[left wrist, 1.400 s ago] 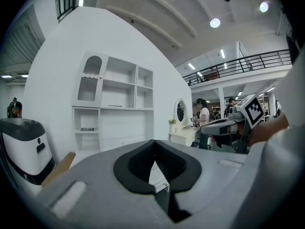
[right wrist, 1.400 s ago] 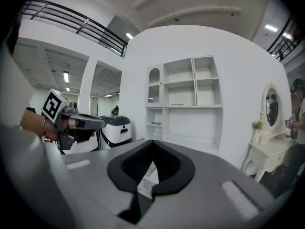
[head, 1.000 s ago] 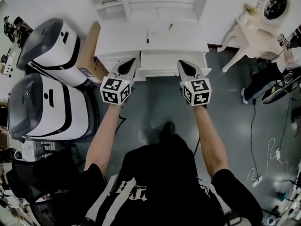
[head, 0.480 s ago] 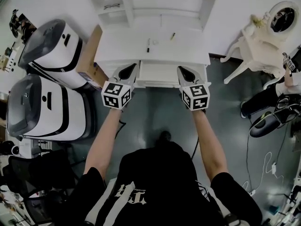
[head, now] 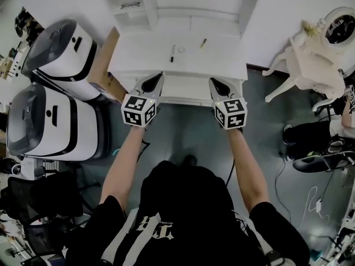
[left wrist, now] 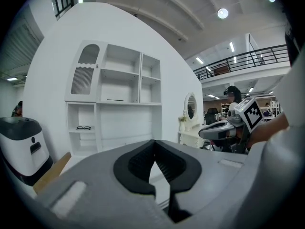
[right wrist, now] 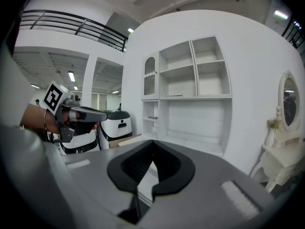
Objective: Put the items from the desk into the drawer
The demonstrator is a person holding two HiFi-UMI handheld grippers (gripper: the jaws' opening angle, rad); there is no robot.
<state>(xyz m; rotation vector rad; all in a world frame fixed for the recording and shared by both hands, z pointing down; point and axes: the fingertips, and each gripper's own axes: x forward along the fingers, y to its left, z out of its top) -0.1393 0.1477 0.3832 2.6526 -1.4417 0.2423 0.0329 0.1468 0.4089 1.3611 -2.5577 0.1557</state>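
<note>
A white desk stands ahead of me. On its top lie a black pen, a small pale round item and a short yellowish stick. The drawer sits under the desk's front edge, between my two grippers; I cannot tell how far out it stands. My left gripper is shut and empty, level with the desk's front left. My right gripper is also shut and empty, at the front right. Each gripper view shows the other gripper at its side.
Two white-and-black machines and a cardboard box crowd the left. A white shelf unit holding glasses rises behind the desk. A white ornate chair, a person's legs and floor cables are on the right.
The desk has slid a little lower in the head view as I came closer. Both grippers keep the same shut pose side by side.
</note>
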